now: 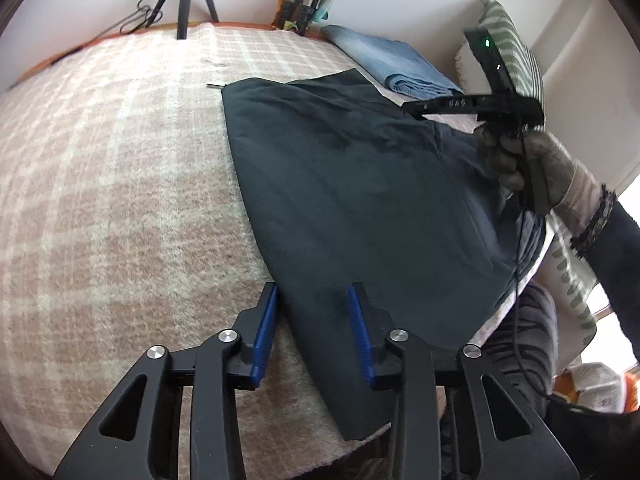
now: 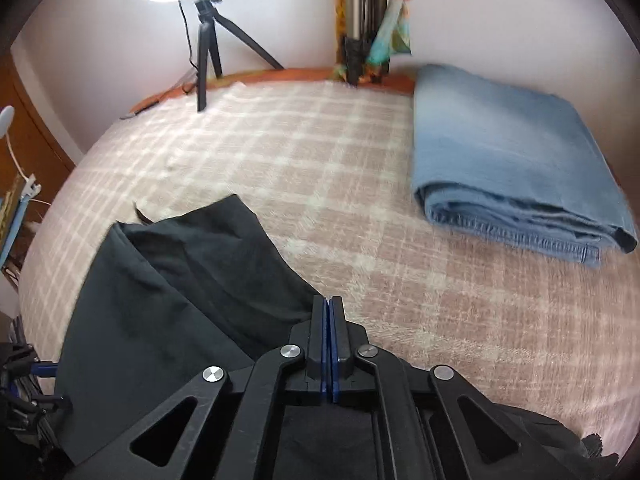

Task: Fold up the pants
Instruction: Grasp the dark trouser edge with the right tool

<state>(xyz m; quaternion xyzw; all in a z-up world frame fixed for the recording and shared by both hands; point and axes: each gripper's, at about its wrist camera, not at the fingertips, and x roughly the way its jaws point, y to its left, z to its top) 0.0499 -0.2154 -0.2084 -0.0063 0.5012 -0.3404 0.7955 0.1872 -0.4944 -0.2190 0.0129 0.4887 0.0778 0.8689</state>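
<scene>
My left gripper [image 1: 312,300] sits spread over the black pants [image 1: 360,184] on the blanket [image 1: 120,184]; my right gripper [image 2: 329,312] is pressed together, gripping nothing I can see.

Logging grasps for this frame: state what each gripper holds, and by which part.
Left gripper: open over the black pants, holding nothing. Right gripper: shut at the pants' edge; whether cloth is pinched cannot be told.
</scene>
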